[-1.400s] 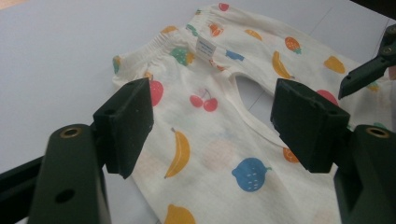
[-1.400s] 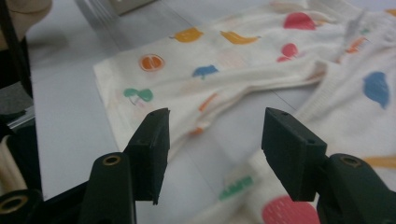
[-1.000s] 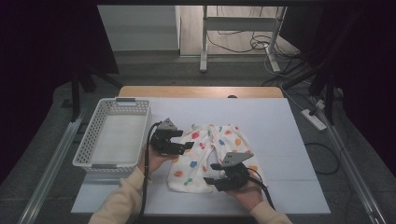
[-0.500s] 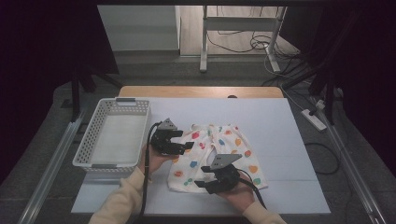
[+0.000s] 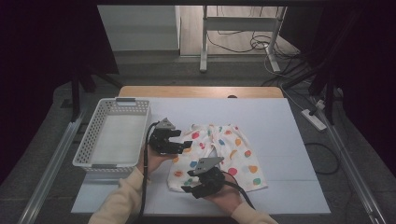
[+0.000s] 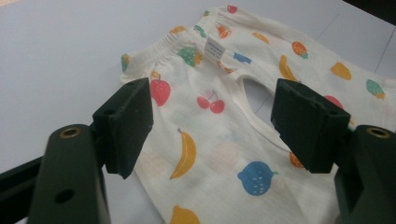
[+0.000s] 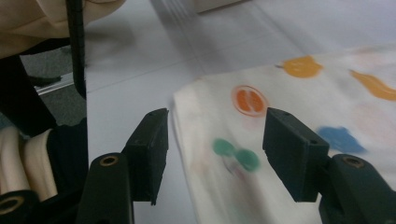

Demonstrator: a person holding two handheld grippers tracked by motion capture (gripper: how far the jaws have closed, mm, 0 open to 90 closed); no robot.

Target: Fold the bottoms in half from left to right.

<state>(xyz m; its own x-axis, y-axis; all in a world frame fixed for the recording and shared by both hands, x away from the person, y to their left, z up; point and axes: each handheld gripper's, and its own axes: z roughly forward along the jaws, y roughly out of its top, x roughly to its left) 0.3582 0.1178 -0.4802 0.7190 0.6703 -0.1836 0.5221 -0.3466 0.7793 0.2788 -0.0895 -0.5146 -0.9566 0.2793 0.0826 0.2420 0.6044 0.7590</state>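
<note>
A small pair of white trousers (image 5: 219, 156) printed with fruit — bananas, cherries, strawberries — lies flat a little toward six o'clock from the middle of the counter (image 5: 280, 126), waistband toward twelve o'clock and the two legs spreading toward six. At the garment's nine o'clock edge, near the waistband, the left tongs (image 5: 186, 140) hang with their jaws well apart; the left gripper view looks between them onto the cloth (image 6: 210, 135), and neither pad presses on it. At about seven o'clock of the trousers, by the hem of the leg on that side, the right tongs (image 5: 190, 190) sit low over the counter, jaws likewise apart — in the right gripper view the hem corner (image 7: 219, 140) lies in the gap between them, one pad over bare counter and the other over the printed cloth, with nothing gripped. A cable (image 5: 148, 154) trails from the left tongs along a cream sleeve (image 5: 119, 200) toward six o'clock. Farther out at nine o'clock, a white mesh basket (image 5: 88, 149) stands on the counter, just beside the left hand (image 5: 152, 161) and apart from the trousers.
</note>
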